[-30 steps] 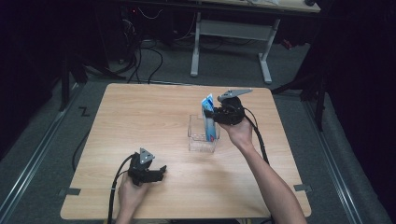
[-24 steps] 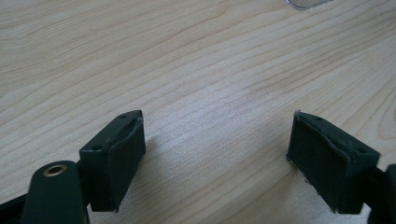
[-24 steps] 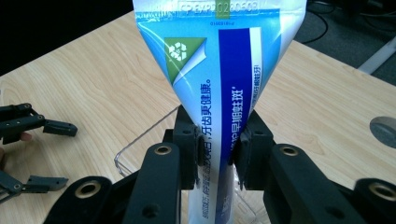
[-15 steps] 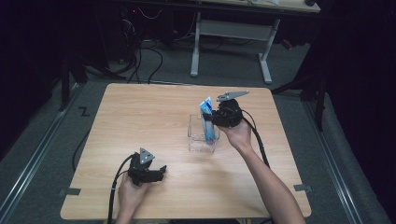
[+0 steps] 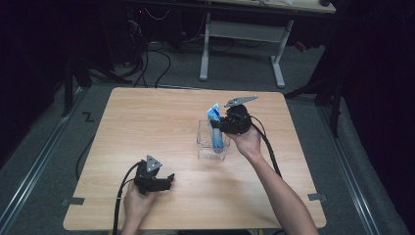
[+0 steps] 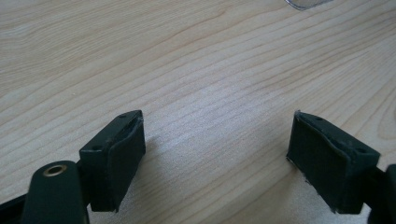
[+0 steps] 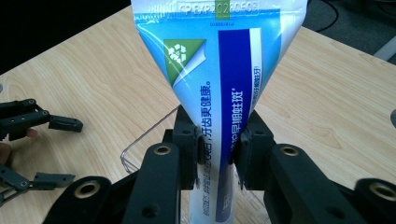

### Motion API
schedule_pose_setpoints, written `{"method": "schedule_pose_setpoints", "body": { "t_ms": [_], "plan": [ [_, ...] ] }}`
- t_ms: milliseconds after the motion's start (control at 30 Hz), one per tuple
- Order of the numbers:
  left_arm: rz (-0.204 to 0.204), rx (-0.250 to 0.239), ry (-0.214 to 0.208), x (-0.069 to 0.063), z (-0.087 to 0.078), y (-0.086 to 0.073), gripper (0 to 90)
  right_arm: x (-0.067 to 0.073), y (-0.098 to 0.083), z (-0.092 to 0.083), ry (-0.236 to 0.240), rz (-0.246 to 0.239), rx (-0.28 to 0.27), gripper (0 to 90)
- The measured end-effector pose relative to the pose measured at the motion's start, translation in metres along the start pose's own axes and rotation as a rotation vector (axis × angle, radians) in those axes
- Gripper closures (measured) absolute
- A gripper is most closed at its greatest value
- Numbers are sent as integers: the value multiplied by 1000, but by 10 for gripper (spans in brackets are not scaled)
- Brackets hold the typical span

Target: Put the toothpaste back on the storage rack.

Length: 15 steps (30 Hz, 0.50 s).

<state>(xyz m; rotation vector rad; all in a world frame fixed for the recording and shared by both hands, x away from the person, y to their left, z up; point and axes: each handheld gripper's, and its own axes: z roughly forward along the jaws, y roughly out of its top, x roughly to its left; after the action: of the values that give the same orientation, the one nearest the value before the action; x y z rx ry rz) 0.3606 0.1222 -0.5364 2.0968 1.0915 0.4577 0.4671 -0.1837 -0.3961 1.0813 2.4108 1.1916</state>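
Upright, blue-and-white toothpaste tube [image 7: 219, 84]

A light wooden table [image 5: 147, 127] carries a clear plastic container [image 5: 205, 144] near its middle.

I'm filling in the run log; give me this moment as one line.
right gripper: shut on tube, upright over clear box | left gripper: open, above table

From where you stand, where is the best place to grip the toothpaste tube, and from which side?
Grip the toothpaste tube on its middle body, below the flat crimped end, across its two broad faces, as the right gripper does. It stands upright in the clear plastic box, so probably come level from the right, above the rim.
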Motion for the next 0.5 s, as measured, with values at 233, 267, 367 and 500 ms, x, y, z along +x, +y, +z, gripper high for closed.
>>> {"method": "schedule_pose_setpoints", "body": {
  "t_ms": [233, 267, 367, 500],
  "plan": [
    [-1, -1, 0, 0, 0, 0, 192, 0, -1, 4, -1, 6, 11, 725],
    [-1, -1, 0, 0, 0, 0, 192, 0, -1, 4, -1, 7, 14, 725],
    [-1, -1, 0, 0, 0, 0, 192, 1, -1, 7, -1, 13, 23, 724],
    [-1, -1, 0, 0, 0, 0, 192, 1, -2, 11, -2, 13, 35, 723]
  ]
}}
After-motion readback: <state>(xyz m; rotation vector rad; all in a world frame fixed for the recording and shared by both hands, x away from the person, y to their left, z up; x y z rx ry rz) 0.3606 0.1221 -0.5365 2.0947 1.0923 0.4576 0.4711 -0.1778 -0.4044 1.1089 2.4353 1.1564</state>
